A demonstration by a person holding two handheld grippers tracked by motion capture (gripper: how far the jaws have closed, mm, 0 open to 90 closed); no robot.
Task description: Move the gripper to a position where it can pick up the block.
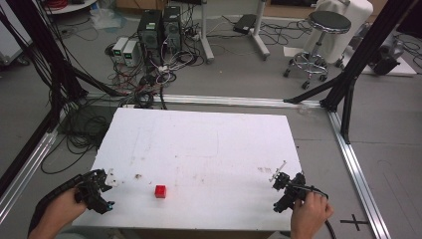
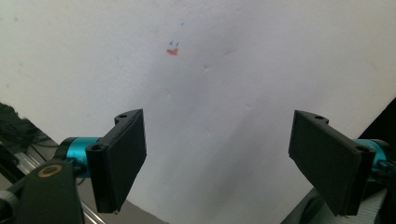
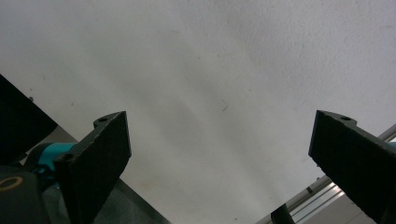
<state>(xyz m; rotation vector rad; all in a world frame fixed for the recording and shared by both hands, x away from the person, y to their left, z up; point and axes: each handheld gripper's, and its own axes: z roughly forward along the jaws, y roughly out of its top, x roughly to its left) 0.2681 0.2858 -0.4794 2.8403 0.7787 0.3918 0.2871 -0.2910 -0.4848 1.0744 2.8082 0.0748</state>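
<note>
A small red cube (image 1: 160, 191) rests on the white table (image 1: 199, 144) near its front edge, left of the middle. My left gripper (image 1: 102, 191) is held at the front left corner, to the left of the cube and apart from it. Seen in the left gripper view, its jaws stand wide open over bare white board, with nothing between the left gripper (image 2: 224, 163) fingertips. At the front right edge, my right gripper (image 1: 283, 191) is far from the cube. Its jaws are also wide apart in the right gripper view, and the right gripper (image 3: 219, 163) holds nothing.
Black frame posts (image 1: 348, 74) and aluminium rails (image 1: 358, 174) border the table. Cables (image 1: 79, 129), computer boxes (image 1: 159, 30) and a stool (image 1: 318, 45) stand on the floor beyond. A small orange mark (image 2: 173, 51) and brown stains (image 1: 138, 176) dot the board.
</note>
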